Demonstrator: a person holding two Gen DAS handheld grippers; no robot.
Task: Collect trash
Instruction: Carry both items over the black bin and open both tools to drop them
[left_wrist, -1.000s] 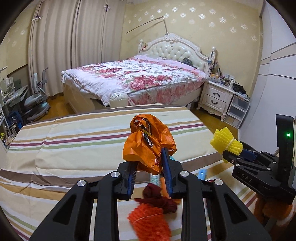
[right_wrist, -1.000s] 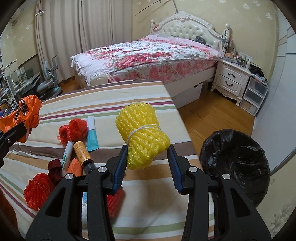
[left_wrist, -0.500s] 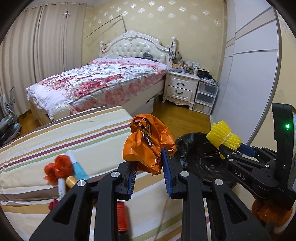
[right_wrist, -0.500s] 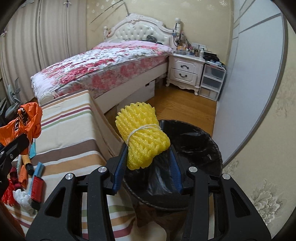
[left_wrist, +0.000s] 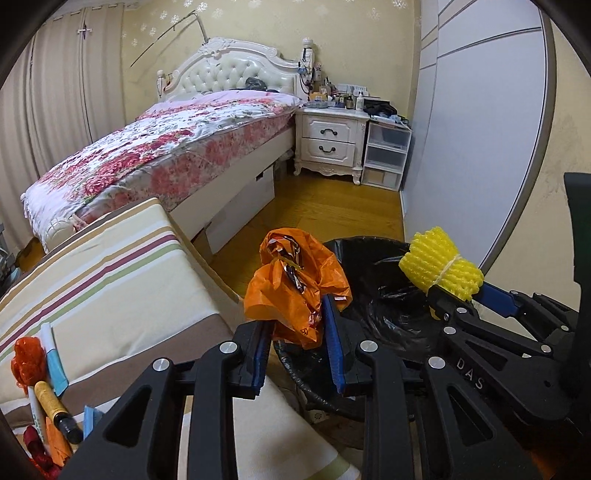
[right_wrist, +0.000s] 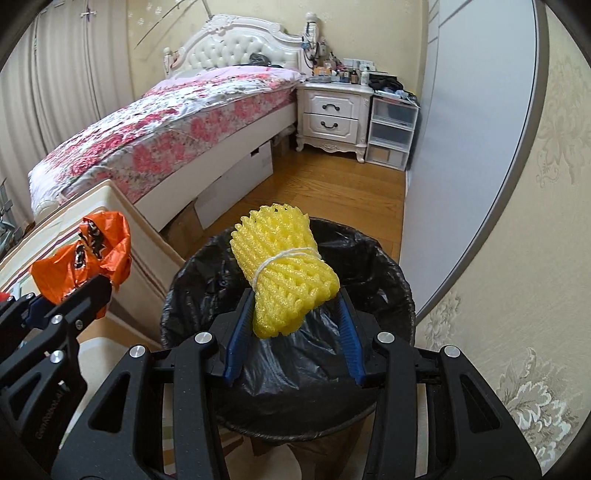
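Observation:
My left gripper (left_wrist: 297, 334) is shut on a crumpled orange plastic bag (left_wrist: 295, 291), held at the near left rim of a bin lined with a black bag (left_wrist: 391, 321). My right gripper (right_wrist: 291, 328) is shut on a yellow foam net roll (right_wrist: 284, 280) tied with white string, right over the open bin (right_wrist: 369, 280). Each wrist view shows the other tool: the orange bag (right_wrist: 81, 254) at left, the yellow roll (left_wrist: 439, 267) at right. More trash (left_wrist: 40, 387) lies on the striped table (left_wrist: 110, 280) at lower left.
A bed with a flowered cover (left_wrist: 173, 147) stands beyond the table. A white nightstand (left_wrist: 332, 144) and clear plastic drawers (left_wrist: 386, 155) sit against the far wall. Wood floor (right_wrist: 332, 184) lies between bed and bin; a grey wall panel (right_wrist: 472, 147) runs along the right.
Both grippers swung right from over the striped table to the black-lined bin, each keeping its load. The table trash slid to the lower left of the left wrist view.

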